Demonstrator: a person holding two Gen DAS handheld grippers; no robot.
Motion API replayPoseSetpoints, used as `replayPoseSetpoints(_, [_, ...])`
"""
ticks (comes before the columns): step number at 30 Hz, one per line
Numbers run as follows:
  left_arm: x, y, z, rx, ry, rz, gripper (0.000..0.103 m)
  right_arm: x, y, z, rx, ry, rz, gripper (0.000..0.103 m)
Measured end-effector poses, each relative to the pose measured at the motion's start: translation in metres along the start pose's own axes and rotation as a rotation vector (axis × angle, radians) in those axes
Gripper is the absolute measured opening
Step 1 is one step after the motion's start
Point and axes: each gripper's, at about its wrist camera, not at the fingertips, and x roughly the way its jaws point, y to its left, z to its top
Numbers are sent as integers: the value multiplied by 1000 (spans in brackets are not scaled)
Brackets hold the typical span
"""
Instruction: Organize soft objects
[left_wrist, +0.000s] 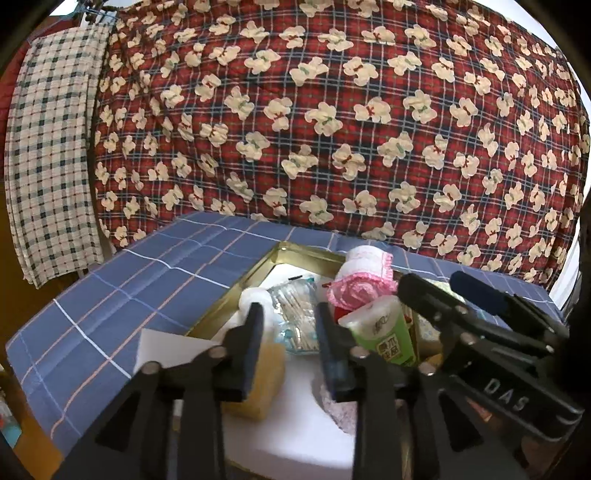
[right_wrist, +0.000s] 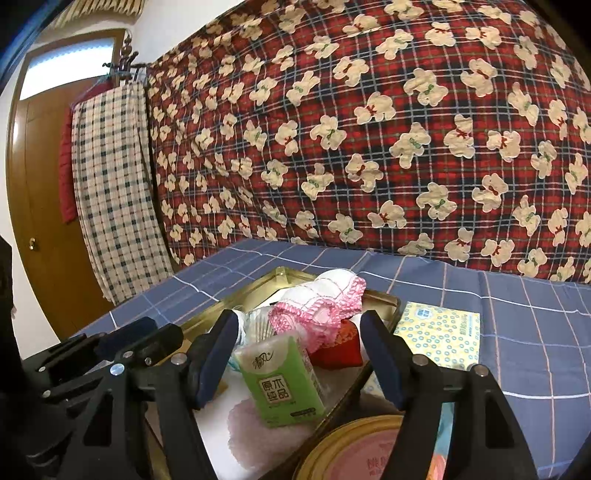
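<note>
Low centre of both views: gold metal tray (left_wrist: 236, 291) with a white liner, set on a blue checked sheet (left_wrist: 110, 295) over the bed. Crammed inside: green tissue pack (right_wrist: 282, 384), soft plastic wrap, printed "原木纯品" in dark characters with a white script logo above; rolled white towel (right_wrist: 325, 299), waffle-textured with a pink crocheted edge, at the tray's far end; red padded item (right_wrist: 341, 343) just beside the pack; clear bag of cotton swabs (left_wrist: 295, 314); yellow sponge block (left_wrist: 266, 373), porous; pale pink fuzzy cloth (right_wrist: 251, 421) flat on the liner.

Right of the tray in the right view: boxed tissues (right_wrist: 439, 332), yellow with blue rings, label too small to read. Bottom centre there: round gold-rimmed tin lid (right_wrist: 354, 450), pink face, characters cut off.

Left gripper (left_wrist: 290, 354): fingers partly parted, released, straddling the swabs and sponge, pressing nothing. "DAS" embossed on the black body at lower right of the left view.

Right gripper (right_wrist: 299, 358): fingers spread wide, released, standing either side of the green pack without touching.

Background: red tartan quilt (left_wrist: 332, 110) printed with cream bears; cream-and-navy checked cloth (left_wrist: 51, 147) hanging at upper left.
</note>
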Motion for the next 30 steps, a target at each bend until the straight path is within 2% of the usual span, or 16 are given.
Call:
replayPoseSetpoints(2, [-6, 2, 0, 2, -14, 6, 47, -6, -2, 0, 19, -10, 2, 71])
replayPoseSetpoints(7, [-18, 4, 1, 4, -37, 11, 59, -23, -2, -1, 43, -38, -9, 71])
replayPoseSetpoints(12, [-30, 6, 1, 15, -60, 24, 76, -38, 0, -4, 48, -67, -12, 73])
replayPoseSetpoints(14, [-35, 9, 1, 18, -71, 30, 90, -45, 1, -5, 48, -77, -12, 74])
replayPoseSetpoints(17, [-43, 15, 1, 6, -90, 52, 100, -56, 3, -7, 53, -98, -10, 80])
replayPoseSetpoints(30, [-75, 23, 2, 4, -160, 30, 102, -87, 22, -9, -8, -167, -31, 83])
